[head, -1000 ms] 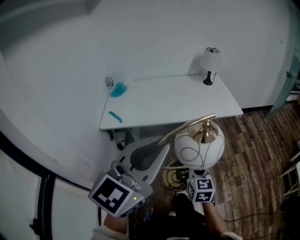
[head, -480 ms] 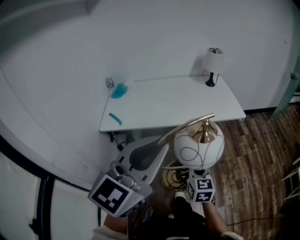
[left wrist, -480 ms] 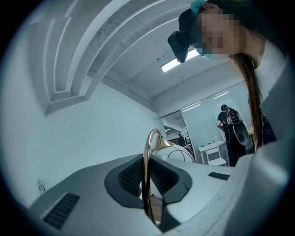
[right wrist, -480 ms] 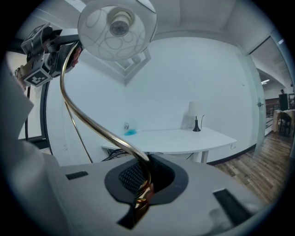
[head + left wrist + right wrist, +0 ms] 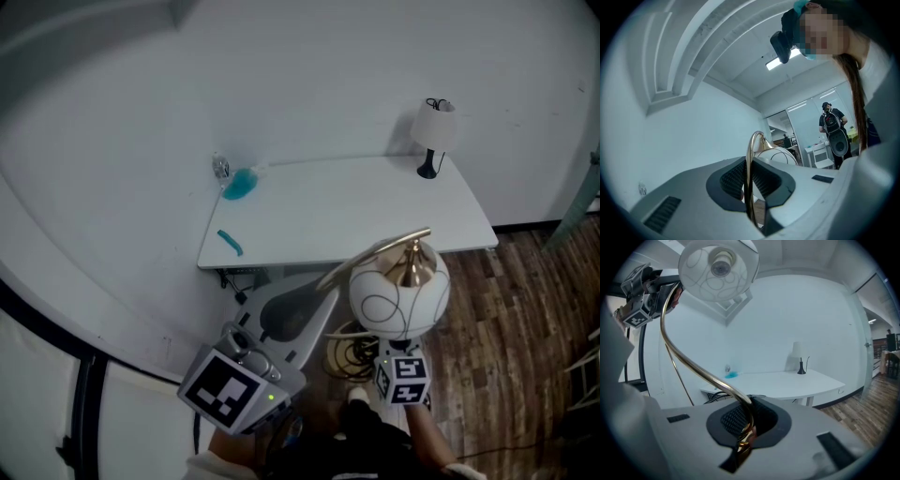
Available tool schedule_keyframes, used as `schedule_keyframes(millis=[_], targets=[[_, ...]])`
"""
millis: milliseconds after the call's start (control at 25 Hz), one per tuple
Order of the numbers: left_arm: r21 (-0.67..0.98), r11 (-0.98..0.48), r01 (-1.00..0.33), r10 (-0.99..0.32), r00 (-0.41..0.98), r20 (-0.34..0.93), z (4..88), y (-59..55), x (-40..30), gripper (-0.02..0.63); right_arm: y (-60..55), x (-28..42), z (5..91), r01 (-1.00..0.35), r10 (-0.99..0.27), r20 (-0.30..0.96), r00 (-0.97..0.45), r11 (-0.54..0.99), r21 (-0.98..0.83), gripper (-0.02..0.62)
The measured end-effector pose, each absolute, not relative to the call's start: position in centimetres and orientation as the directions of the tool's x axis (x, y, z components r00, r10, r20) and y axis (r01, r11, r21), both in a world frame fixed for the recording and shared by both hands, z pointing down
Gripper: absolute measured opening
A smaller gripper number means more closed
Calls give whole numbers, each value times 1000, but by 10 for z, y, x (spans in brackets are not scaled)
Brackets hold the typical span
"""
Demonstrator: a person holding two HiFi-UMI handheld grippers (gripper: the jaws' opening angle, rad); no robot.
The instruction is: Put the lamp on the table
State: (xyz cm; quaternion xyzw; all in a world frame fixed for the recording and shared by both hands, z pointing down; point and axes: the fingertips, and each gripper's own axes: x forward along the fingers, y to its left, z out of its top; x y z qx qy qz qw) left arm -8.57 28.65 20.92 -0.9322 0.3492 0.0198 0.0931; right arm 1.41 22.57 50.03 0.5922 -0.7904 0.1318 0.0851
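While both grippers (image 5: 750, 187) (image 5: 747, 425) clamp the lamp (image 5: 398, 295), the table (image 5: 347, 211) stands nearby.

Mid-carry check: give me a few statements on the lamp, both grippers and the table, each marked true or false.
1. The left gripper and the right gripper are both shut on the brass arm of the lamp. True.
2. The lamp stands on the table. False: it is held off the table, in front of its near edge.
3. A small lamp with a white shade stands at the table's far right corner. True.
4. The teal stick lies near the table's right end. False: it lies near the left end.
5. The carried lamp's globe shade is black. False: it is white with thin lines.
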Motion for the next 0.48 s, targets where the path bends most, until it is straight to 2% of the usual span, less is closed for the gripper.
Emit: schedule_keyframes(millis=[480], targets=[[-148,-723,-675,-671,737,-83,202,231,-60,35,172,38,495,-952,-901,307,-306,283,-118,-3]])
